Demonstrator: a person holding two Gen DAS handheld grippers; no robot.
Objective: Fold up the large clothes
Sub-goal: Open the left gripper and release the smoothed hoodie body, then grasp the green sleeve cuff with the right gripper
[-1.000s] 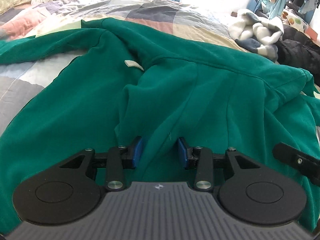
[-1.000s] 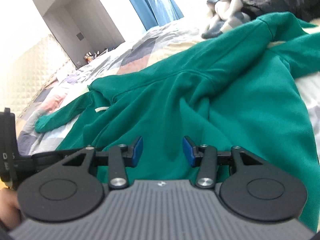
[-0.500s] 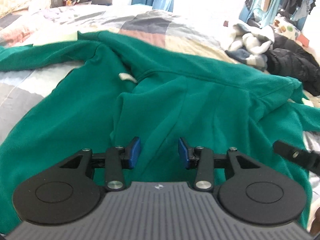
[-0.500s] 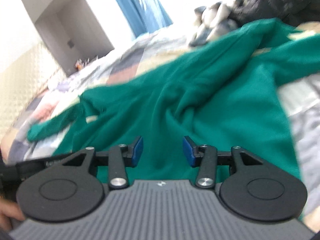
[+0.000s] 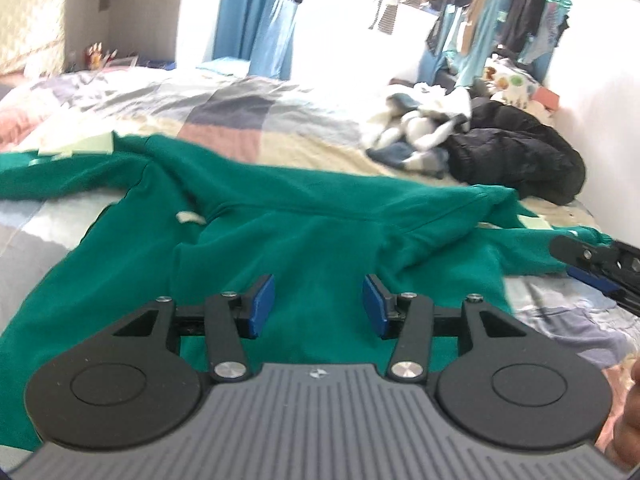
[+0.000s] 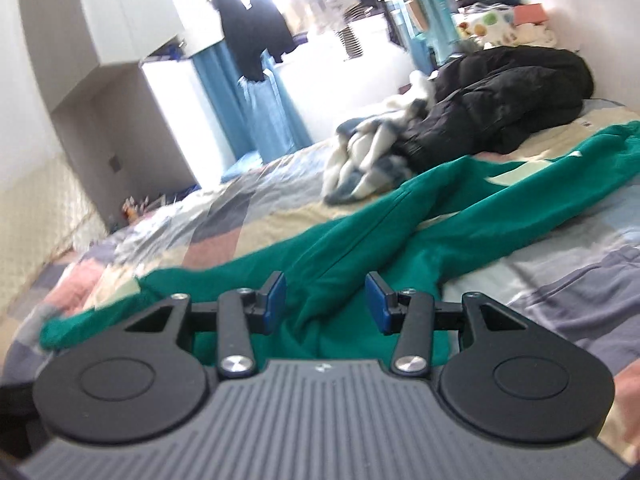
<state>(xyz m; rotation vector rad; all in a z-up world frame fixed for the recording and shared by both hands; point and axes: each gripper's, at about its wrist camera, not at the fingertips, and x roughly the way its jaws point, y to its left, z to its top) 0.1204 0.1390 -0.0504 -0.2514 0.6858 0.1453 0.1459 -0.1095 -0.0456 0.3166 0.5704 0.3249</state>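
A: Where is the green sweatshirt [image 5: 304, 240] found, and how can it be expected to handle?

B: It is spread across the patchwork bed [image 5: 240, 108], one sleeve [image 6: 540, 184] trailed toward the black jacket [image 6: 508, 108] and the pale bundle of laundry [image 5: 420, 128]. Soft, thick knit is judged: limp, light enough, prone to bunching and sagging, not slippery. It is best taken at a doubled edge, such as the hem or a shoulder seam, so that both layers are caught.

A: And the tools?

B: The left tool [image 5: 318, 306] is seen with its jaws opening, green cloth behind the gap but nothing pressed between the blue pads [image 5: 262, 306]. The right tool [image 6: 326, 302] is held parted as well, with a fold of cloth visible past it and nothing gripped.

A: What is changed from a second ago?

B: Both tools have been lifted and tilted up; more of the room and the hanging clothes [image 5: 520, 8] is shown, and the sweatshirt is seen from farther off. The left gap has been widened.
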